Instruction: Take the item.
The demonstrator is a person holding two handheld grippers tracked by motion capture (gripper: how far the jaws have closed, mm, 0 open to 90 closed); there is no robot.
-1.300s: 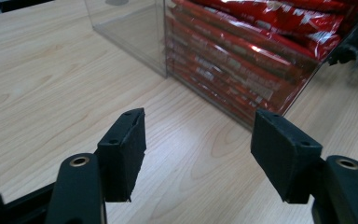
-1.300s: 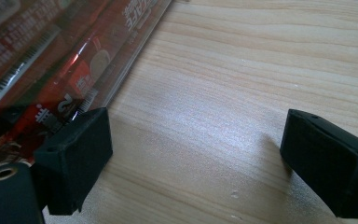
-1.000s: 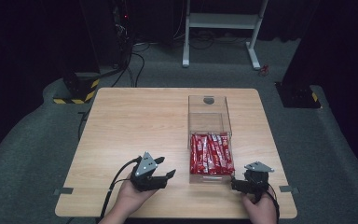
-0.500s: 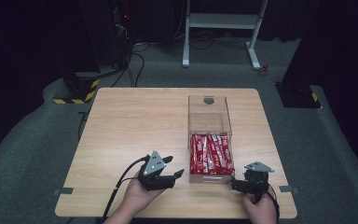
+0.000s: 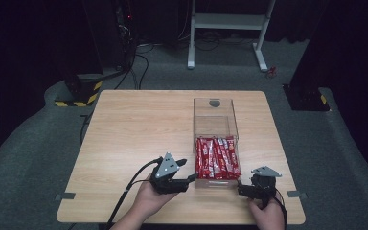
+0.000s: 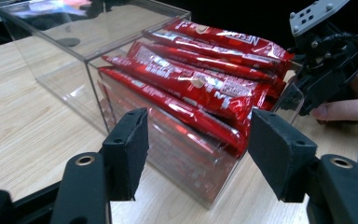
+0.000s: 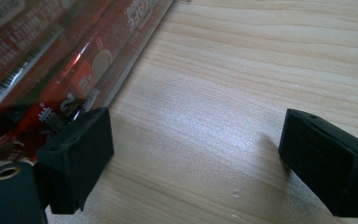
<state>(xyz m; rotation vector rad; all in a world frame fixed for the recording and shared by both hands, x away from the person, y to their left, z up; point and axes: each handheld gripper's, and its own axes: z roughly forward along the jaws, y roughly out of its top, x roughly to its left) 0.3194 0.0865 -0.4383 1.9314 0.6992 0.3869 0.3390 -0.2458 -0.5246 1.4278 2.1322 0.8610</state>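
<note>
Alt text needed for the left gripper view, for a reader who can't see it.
Red snack packets fill the near end of a clear box on a wooden table, framed by the open left tongs. The right tongs sit past the box's far corner.

Clear plastic box [image 5: 214, 125] on table, red snack bars [image 5: 216, 158] lying flat, filling its near half

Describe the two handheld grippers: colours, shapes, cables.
Both the left gripper and the right gripper are black, each topped by a grey three-cornered plate with dark holes. Their fingers are blocky black pads. A black cable trails from the left gripper.
</note>
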